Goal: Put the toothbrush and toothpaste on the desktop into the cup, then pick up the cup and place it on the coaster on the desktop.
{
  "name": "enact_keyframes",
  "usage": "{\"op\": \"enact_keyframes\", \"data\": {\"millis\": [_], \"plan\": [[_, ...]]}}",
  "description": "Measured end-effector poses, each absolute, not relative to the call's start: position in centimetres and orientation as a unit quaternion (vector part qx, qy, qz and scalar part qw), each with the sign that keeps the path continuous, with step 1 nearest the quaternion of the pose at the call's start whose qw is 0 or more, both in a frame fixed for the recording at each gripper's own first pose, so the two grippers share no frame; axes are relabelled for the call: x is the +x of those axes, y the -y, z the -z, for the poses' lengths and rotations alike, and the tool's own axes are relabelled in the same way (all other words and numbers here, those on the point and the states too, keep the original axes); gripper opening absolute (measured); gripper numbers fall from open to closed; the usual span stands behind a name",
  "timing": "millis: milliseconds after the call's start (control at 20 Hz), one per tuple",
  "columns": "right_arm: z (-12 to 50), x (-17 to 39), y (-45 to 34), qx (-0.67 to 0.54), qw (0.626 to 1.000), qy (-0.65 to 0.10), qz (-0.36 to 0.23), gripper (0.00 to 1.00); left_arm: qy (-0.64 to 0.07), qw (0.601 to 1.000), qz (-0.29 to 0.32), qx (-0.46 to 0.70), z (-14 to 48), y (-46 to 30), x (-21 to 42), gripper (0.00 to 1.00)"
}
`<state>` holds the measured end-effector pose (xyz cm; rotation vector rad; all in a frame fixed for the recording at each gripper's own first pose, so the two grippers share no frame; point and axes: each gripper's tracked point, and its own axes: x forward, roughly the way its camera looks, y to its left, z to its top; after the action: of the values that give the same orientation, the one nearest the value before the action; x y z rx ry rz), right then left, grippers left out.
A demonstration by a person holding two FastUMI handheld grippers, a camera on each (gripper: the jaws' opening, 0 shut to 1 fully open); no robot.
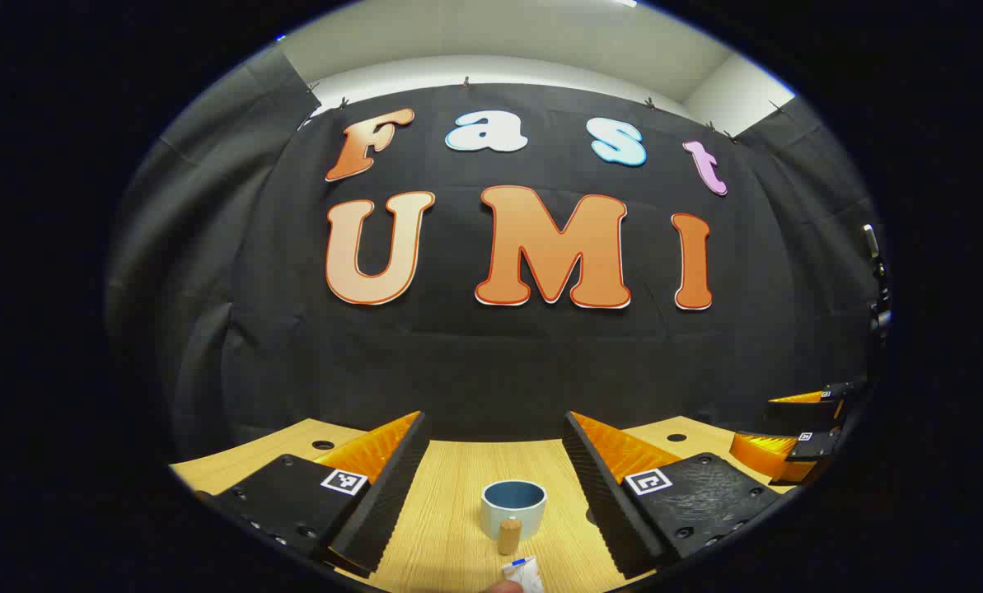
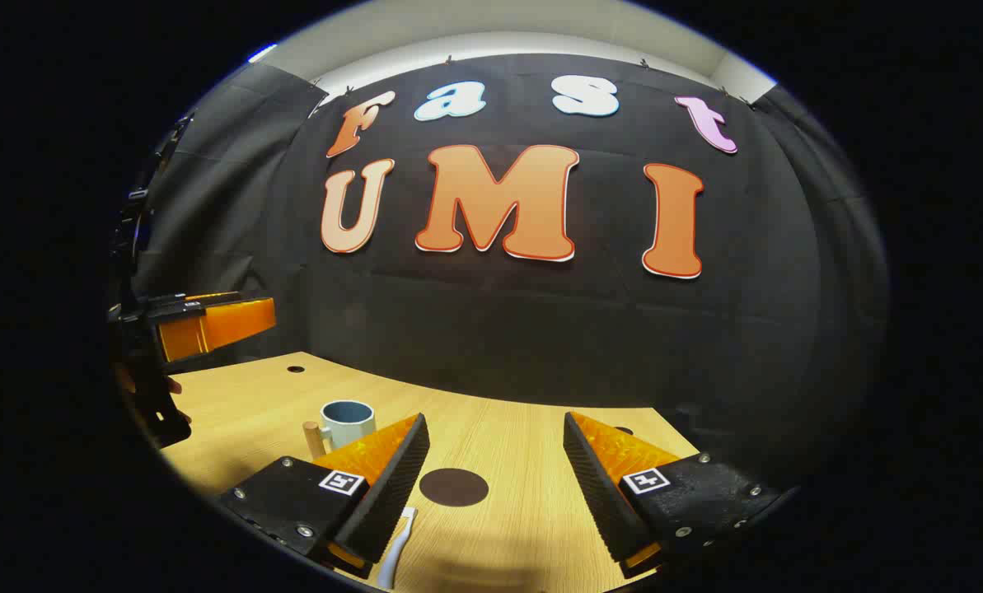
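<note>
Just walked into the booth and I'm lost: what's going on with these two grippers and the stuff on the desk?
A person holds a gripper in each hand above a wooden desktop, and nothing is gripped yet. The left gripper is open, pointed at the empty blue cup, with the toothpaste tube lying just in front of it. The right gripper is open too, above the dark round coaster, with the white toothbrush lying near its left finger. Nothing is in the cup, and the cup stands off the coaster.

Even, soft light from above; both pictures sharp in the middle.

I see strong fisheye bending toward the edges, a soft shadow on the desktop point(image 2: 532, 527) below the dark coaster point(image 2: 454, 487), and a mild shine around it.
</note>
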<state>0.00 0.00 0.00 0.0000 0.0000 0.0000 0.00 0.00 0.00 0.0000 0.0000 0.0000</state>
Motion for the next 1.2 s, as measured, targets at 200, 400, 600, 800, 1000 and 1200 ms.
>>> {"op": "enact_keyframes", "data": {"millis": [200,400,600,800,1000,1200], "plan": [[0.7,0.0,-0.5,-0.015,1.0,-0.008,-0.008,0.98,-0.01,1.0,0.001,-0.003,0.4,0.0,0.2,0.97],[0.5,-0.2,-0.7,-0.017,1.0,-0.006,-0.011,0.98,-0.012,1.0,-0.002,-0.003,0.5,0.0,0.1,1.0],[0.7,-0.2,-0.6,-0.008,1.0,-0.009,-0.01,0.98,-0.017,1.0,-0.005,-0.003,0.7,0.0,0.2,0.98],[1.2,-0.2,-0.6,-0.002,1.0,-0.019,-0.01,0.98,-0.028,1.0,-0.005,-0.003,1.1,0.1,0.3,0.97],[1.4,-0.1,-0.9,0.004,0.999,-0.03,-0.016,0.98,-0.045,0.999,0.003,0.004,1.7,0.6,0.3,0.98],[1.7,0.2,-1.3,0.013,0.998,-0.055,-0.028,0.98,-0.058,0.998,0.009,0.019,2.0,1.1,0.7,1.0]]}}
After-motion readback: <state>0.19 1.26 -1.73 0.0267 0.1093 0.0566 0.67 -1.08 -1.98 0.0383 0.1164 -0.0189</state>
